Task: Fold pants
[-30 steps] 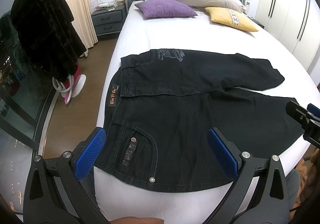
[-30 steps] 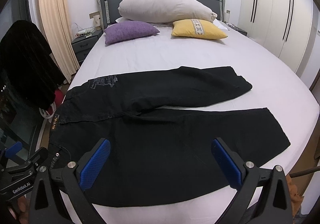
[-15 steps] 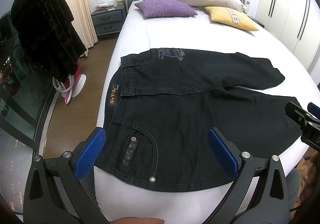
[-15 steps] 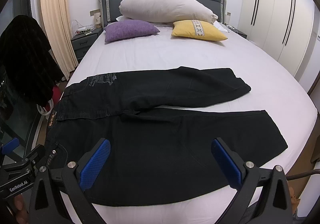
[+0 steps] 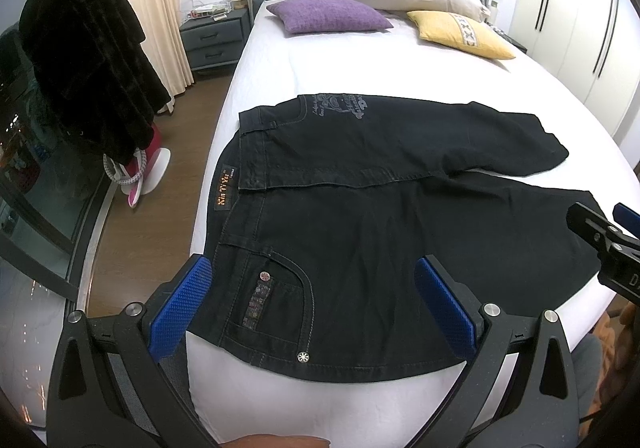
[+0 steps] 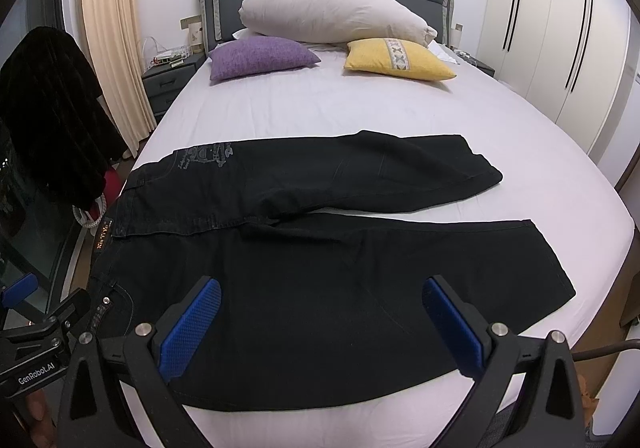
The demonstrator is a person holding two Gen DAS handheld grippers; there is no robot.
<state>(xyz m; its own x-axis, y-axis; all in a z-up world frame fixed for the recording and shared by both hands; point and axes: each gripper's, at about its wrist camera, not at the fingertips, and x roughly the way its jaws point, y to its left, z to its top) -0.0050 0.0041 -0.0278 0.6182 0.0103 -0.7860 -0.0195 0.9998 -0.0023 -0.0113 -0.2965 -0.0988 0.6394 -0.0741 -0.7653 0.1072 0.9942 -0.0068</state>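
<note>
Black pants (image 5: 380,232) lie flat across the white bed (image 5: 320,60), waistband at the left edge, both legs running right, the far leg angled away from the near one. Nothing about the cloth has changed from a second ago. The left gripper (image 5: 316,308) hangs over the waist pocket, jaws spread wide and empty, barely shifted. Over to the right: the right gripper (image 6: 320,324) hovers above the near leg, jaws also wide apart, gripping nothing; its view has swung slightly rightward since a second back. Purple pillow (image 6: 260,56), then yellow pillow (image 6: 396,60), sit at the headboard.
</note>
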